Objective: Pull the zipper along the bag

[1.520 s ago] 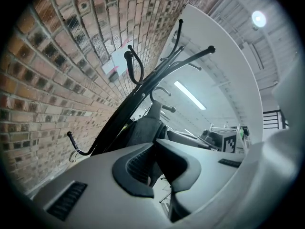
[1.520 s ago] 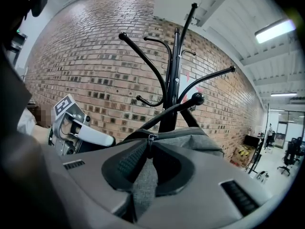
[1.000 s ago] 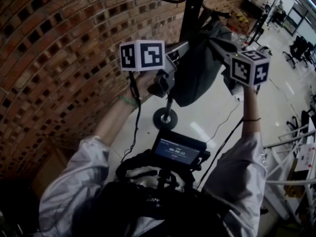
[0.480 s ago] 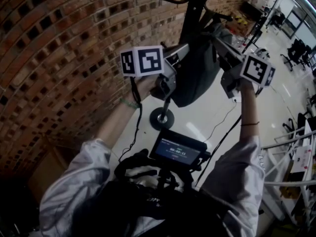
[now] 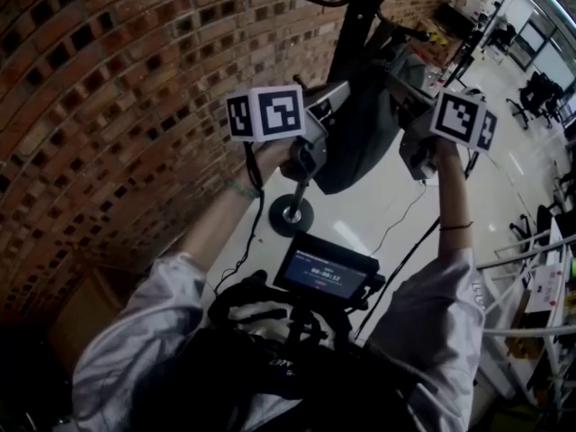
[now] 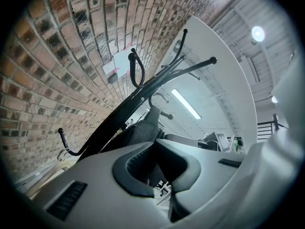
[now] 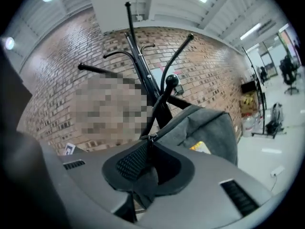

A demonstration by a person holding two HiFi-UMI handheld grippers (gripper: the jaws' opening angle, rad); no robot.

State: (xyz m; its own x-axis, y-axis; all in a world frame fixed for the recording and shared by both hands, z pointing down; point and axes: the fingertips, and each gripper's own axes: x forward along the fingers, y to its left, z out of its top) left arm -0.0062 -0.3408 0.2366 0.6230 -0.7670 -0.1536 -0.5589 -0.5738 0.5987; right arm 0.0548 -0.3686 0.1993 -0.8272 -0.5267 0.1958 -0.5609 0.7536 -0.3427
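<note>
Two tools grip the grey fabric bag (image 5: 355, 142) hanging on the black metal coat stand (image 5: 358, 7) beside the red brick wall (image 5: 108, 106). The left tool (image 6: 155, 143) clamps its fabric, and the right tool (image 7: 150, 143) pinches the small metal zipper pull (image 7: 152, 137) at its top edge.

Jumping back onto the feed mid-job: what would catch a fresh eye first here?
A grey bag hanging from a black coat rack beside a brick wall, centre of the head view. Both grippers are clamped on it: the left gripper seems to pinch its fabric, while the right gripper is shut on the zipper pull at the bag's top edge.
</note>
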